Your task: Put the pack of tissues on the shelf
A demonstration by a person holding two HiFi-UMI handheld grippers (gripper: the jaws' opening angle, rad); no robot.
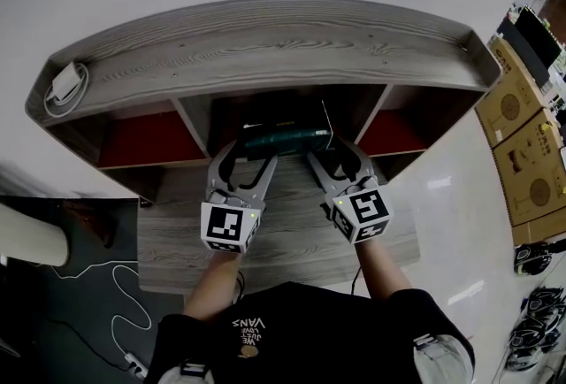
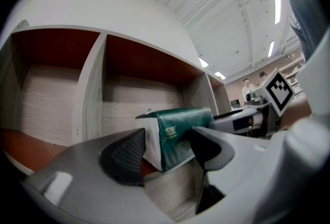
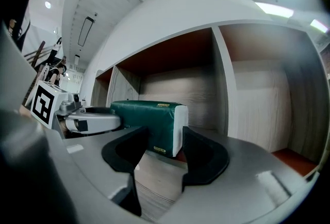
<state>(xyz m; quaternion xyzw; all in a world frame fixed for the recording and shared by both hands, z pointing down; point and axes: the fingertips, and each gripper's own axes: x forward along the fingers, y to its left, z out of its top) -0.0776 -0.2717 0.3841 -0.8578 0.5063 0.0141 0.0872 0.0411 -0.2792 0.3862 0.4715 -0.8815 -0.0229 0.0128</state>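
Note:
The green tissue pack (image 1: 285, 140) with white ends lies crosswise at the front of the shelf's middle compartment (image 1: 279, 108), resting on its red floor. My left gripper (image 1: 253, 163) stands open at the pack's left end, my right gripper (image 1: 329, 159) open at its right end. In the left gripper view the pack (image 2: 178, 132) sits just past the spread jaws of the left gripper (image 2: 167, 149). The right gripper view has the pack (image 3: 147, 122) likewise just past the tips of the right gripper (image 3: 166, 148). Neither pair of jaws is closed on the pack.
The wooden shelf unit (image 1: 265, 46) has three red-floored compartments; the outer two (image 1: 146, 143) (image 1: 393, 133) hold nothing. A white charger with cable (image 1: 64, 83) lies on top at left. A low wooden board (image 1: 283, 241) sits under my grippers. Cardboard boxes (image 1: 522, 134) stand right, cables (image 1: 115, 285) left.

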